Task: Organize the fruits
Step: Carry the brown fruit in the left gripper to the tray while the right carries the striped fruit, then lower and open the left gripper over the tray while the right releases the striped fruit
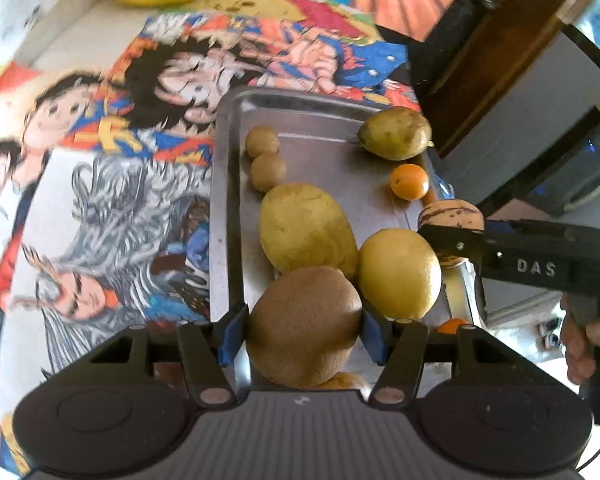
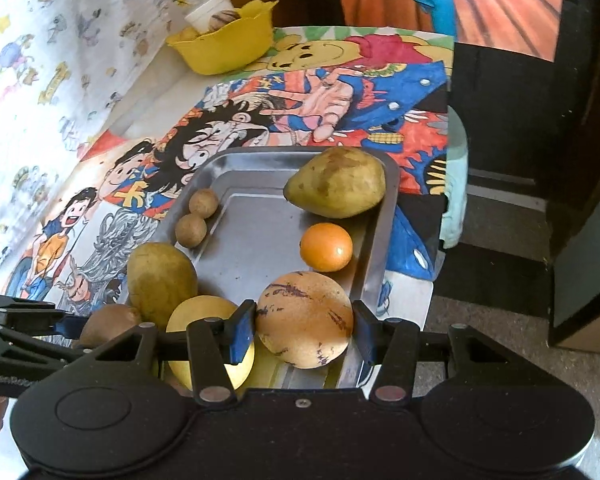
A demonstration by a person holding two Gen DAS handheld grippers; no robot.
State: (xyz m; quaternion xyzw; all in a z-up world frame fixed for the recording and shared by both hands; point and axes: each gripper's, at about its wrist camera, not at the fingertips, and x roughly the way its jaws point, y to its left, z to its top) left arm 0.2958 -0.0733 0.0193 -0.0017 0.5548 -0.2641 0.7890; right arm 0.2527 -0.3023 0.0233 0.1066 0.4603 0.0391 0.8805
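Note:
A steel tray (image 1: 320, 120) (image 2: 256, 240) on a cartoon-print cloth holds several fruits. My left gripper (image 1: 304, 326) is shut on a brown kiwi-like fruit (image 1: 304, 324) at the tray's near end; that fruit shows in the right wrist view (image 2: 108, 322). My right gripper (image 2: 304, 326) is shut on a tan purple-streaked round fruit (image 2: 304, 320) (image 1: 450, 216) above the tray's near right edge. In the tray lie two small brown fruits (image 2: 196, 218), a green mango (image 2: 336, 188), an orange (image 2: 326, 246), a yellow-green mango (image 1: 306, 228) and a yellow lemon (image 1: 398, 272).
A yellow bowl (image 2: 224, 40) holding a few items and a white cup stands at the table's far left corner. The table edge runs just right of the tray, with floor and dark furniture (image 2: 520, 120) beyond. A patterned wall lies left.

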